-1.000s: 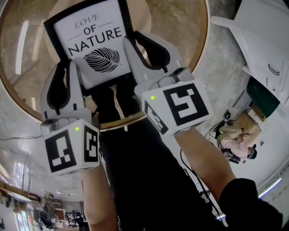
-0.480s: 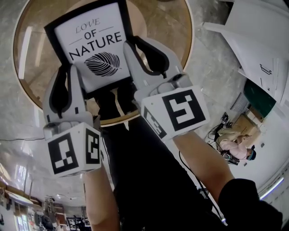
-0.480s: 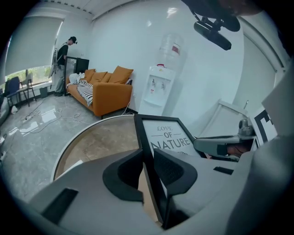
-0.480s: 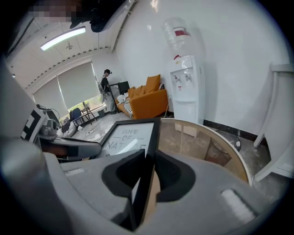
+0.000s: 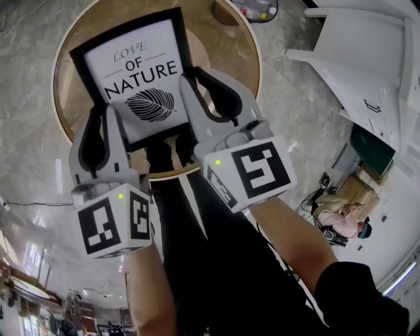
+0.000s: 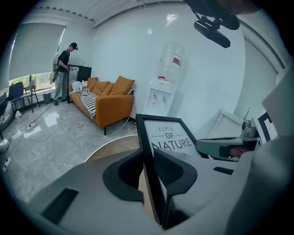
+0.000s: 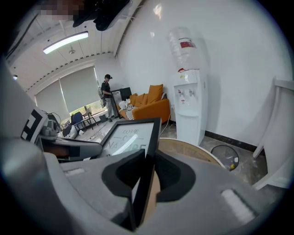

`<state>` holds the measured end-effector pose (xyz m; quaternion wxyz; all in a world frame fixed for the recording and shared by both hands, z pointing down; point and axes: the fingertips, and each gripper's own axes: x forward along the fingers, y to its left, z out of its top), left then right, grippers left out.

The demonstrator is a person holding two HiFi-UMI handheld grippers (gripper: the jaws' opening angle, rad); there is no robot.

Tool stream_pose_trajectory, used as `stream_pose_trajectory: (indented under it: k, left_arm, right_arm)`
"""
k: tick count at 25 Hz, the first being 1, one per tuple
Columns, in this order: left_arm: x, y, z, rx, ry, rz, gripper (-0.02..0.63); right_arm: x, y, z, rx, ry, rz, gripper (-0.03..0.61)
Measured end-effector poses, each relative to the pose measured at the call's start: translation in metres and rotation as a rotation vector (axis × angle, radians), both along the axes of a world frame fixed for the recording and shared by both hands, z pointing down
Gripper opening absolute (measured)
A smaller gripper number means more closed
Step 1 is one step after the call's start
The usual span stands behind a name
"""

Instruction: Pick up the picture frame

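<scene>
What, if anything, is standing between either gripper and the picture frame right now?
Nothing visible. The left gripper has its jaws shut on the picture frame at its lower left edge, and the right gripper has its jaws shut on the lower right edge. In both gripper views the black border sits directly between the jaws.

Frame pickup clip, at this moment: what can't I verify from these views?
- Head view: the lower edge of the picture frame is covered by the left gripper and the right gripper.
- All views: the gripper bodies hide whether the frame's bottom is clear of the table.
- Head view: the bin is cut off by the top edge. In the right gripper view its contents are too small to name.
</scene>
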<state>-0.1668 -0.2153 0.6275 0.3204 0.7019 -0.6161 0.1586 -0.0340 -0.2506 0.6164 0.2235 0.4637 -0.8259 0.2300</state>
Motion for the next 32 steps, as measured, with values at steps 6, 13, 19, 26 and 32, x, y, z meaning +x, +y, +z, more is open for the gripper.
stream_pose_trajectory:
  k: [6, 13, 19, 26, 32]
  left_arm:
    - [0.000, -0.001, -0.001, 0.019, -0.014, 0.030, 0.084]
    - [0.000, -0.002, -0.004, 0.002, -0.048, 0.027, 0.083]
    - [0.000, 0.003, 0.031, 0.001, -0.049, 0.011, 0.083]
    - [-0.001, 0.002, 0.053, 0.065, -0.018, 0.031, 0.083]
    - [0.001, -0.001, 0.031, 0.094, -0.013, 0.044, 0.083]
  right_arm:
    - [-0.001, 0.003, 0.000, 0.006, 0.012, -0.005, 0.066]
    - [-0.001, 0.001, 0.001, -0.011, -0.029, 0.004, 0.064]
    - [-0.002, 0.005, 0.033, 0.003, -0.031, -0.023, 0.064]
    - [-0.002, 0.006, 0.049, 0.057, -0.008, -0.015, 0.065]
    - [0.000, 0.007, 0.028, 0.066, -0.012, 0.010, 0.064]
